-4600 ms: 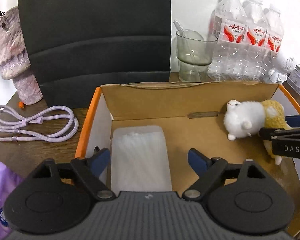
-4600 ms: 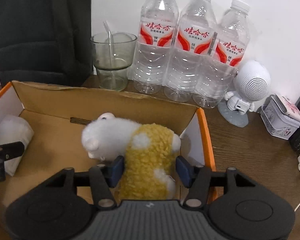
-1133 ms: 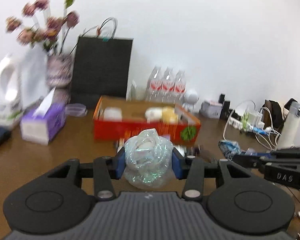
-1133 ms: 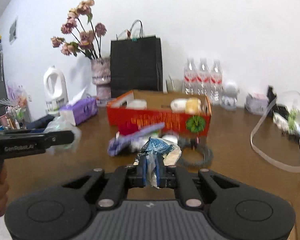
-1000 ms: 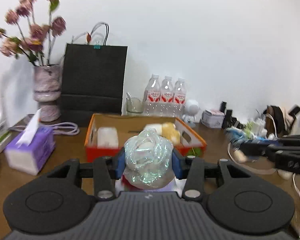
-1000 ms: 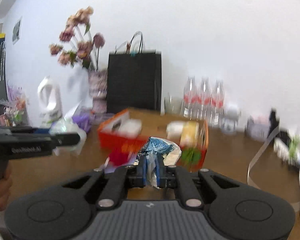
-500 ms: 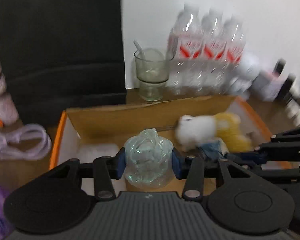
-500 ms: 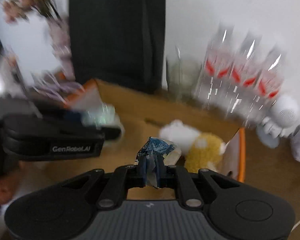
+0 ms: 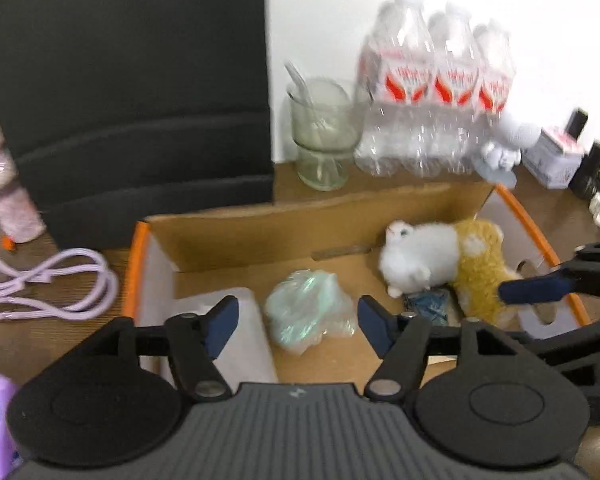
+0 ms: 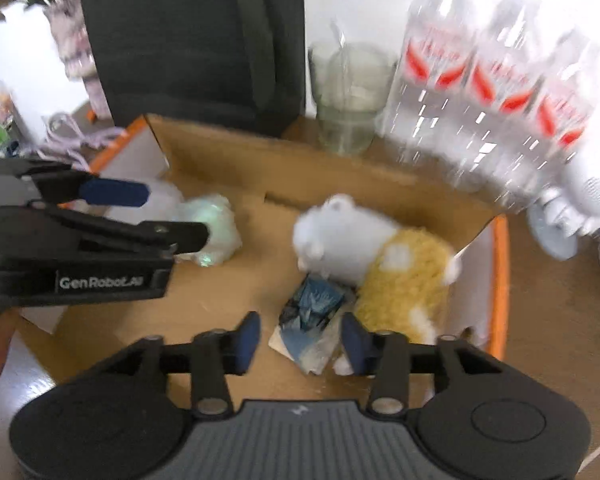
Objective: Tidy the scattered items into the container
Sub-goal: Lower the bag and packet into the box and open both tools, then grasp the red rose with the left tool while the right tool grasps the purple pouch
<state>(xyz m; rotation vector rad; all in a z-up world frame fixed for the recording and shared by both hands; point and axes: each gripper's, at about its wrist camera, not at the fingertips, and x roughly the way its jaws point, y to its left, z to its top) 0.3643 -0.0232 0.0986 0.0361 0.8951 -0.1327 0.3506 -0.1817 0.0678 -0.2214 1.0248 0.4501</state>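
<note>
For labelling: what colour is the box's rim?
Orange; the box rim shows best in the left wrist view.

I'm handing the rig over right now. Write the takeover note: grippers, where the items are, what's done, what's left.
Left gripper: jaws opening, nothing pinched; the iridescent plastic wad lies between them on the floor of the cardboard box.
Right gripper: jaws opening; the blue wrapper lies in the box against the plush toy.
Done: plush toy, white pack, wad and wrapper are in the box.
Left: pull both grippers out; the purple cord lies outside, beside the box.
</note>
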